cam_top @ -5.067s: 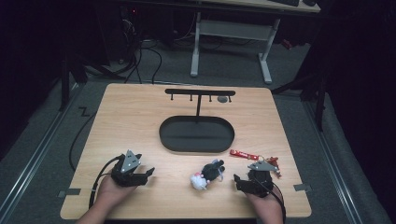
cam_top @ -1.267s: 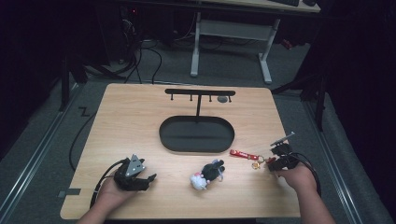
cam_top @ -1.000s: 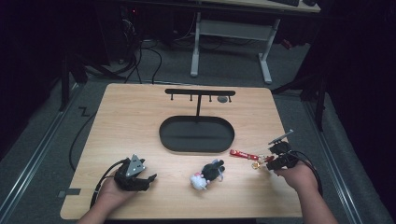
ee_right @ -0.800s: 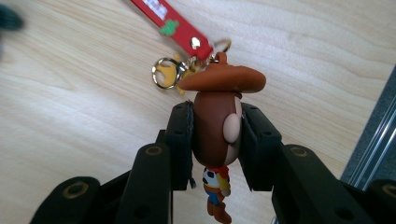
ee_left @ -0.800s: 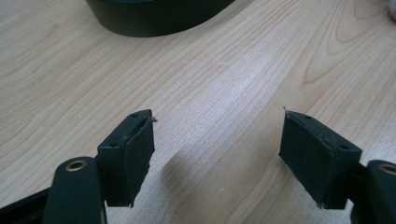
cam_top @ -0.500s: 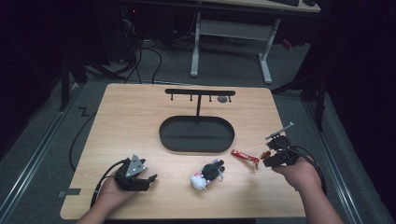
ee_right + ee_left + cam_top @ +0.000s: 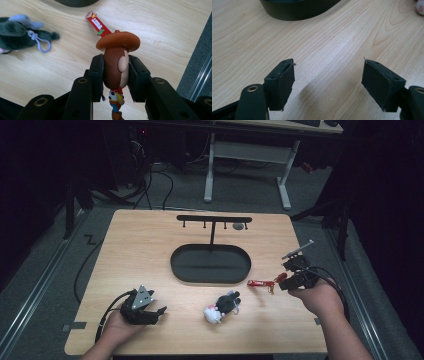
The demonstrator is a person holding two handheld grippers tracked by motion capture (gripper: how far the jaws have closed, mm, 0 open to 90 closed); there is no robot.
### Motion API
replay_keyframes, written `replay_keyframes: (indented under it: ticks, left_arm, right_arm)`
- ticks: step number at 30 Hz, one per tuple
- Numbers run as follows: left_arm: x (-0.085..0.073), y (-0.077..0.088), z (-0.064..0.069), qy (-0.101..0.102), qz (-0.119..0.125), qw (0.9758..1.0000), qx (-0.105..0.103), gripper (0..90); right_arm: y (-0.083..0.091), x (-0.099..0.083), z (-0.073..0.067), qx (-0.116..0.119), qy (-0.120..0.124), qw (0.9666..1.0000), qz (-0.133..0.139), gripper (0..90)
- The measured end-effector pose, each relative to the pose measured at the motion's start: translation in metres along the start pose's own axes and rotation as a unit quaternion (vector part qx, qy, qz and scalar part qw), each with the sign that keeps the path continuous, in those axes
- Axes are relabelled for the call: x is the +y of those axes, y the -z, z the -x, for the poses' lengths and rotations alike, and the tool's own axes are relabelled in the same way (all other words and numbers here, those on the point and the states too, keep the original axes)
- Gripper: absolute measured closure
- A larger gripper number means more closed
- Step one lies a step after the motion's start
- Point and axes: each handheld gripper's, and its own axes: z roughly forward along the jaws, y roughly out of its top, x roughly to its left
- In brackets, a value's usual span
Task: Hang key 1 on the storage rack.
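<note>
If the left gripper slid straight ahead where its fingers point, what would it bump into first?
Probably the black oval tray. The left gripper is open, with bare table ahead up to the tray's wall, though depth is hard to judge.

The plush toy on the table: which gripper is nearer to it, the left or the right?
Right, though only slightly. The right gripper, holding a cowboy figure, is raised to the right of the plush toy; the left gripper rests open to its left.

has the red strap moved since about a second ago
Yes. The red strap has slid right, away from the oval black base, its far end lifted by the right gripper.
</note>
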Motion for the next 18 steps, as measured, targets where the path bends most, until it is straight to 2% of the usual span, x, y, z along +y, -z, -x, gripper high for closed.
replay_keyframes:
  ticks: [9,12,18]
  left_arm:
    - [0.001,0.0,0.002,-0.003,0.003,1.0,-0.003,26.5]
    - [0.001,0.002,0.002,-0.001,0.016,0.9999,-0.003,26.3]
    - [0.002,0.003,0.002,-0.002,0.021,0.9998,0.0,26.0]
  right_arm:
    - [0.017,0.01,-0.005,0.001,0.007,0.9999,0.013,68.2]
    - [0.021,0.013,-0.005,0.0,0.007,0.9998,0.02,68.2]
    - [0.027,0.016,-0.006,0.0,0.007,0.9996,0.027,68.2]
